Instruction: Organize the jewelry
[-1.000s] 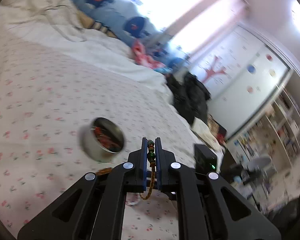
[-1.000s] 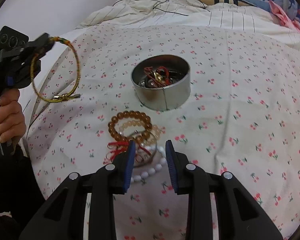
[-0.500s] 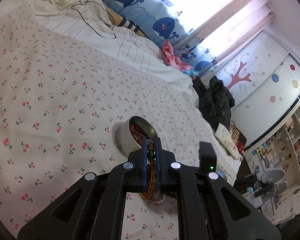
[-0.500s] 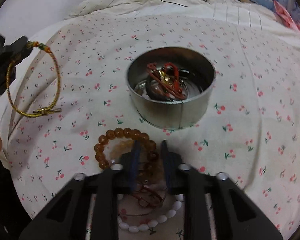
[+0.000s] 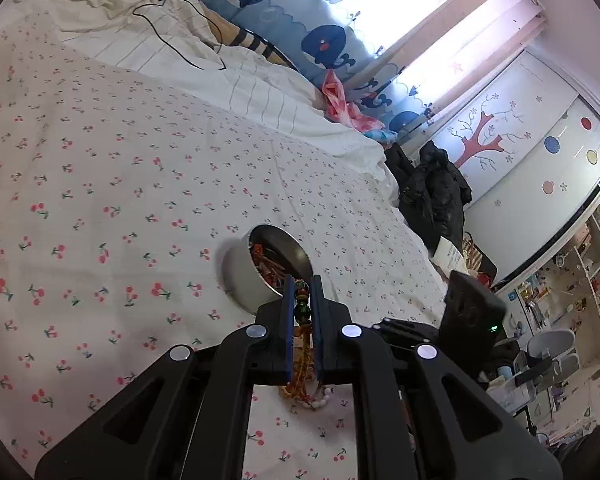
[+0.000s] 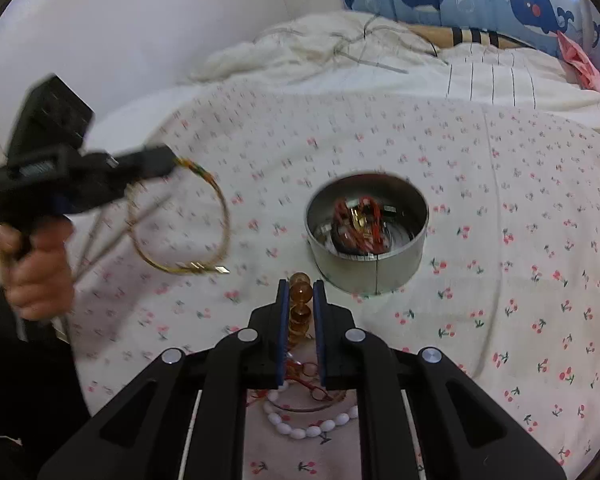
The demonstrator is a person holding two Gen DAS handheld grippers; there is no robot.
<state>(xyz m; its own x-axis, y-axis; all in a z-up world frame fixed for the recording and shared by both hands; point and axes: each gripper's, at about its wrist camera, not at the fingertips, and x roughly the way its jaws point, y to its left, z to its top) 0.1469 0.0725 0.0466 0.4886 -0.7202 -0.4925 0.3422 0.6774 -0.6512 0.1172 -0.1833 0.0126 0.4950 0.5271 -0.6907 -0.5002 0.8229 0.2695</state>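
Translucent amber bead bracelet

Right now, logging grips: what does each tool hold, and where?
Left tool: cord bracelet, by its beaded end. Right tool: amber bracelet, by its beads.

Right gripper clamping amber bead bracelet (jaws nearly together), metal tin beyond

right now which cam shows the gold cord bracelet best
The right wrist view: the whole gold cord bracelet hangs as an open loop from the left tongs. The left wrist view shows only its beaded end, pinched edge-on.
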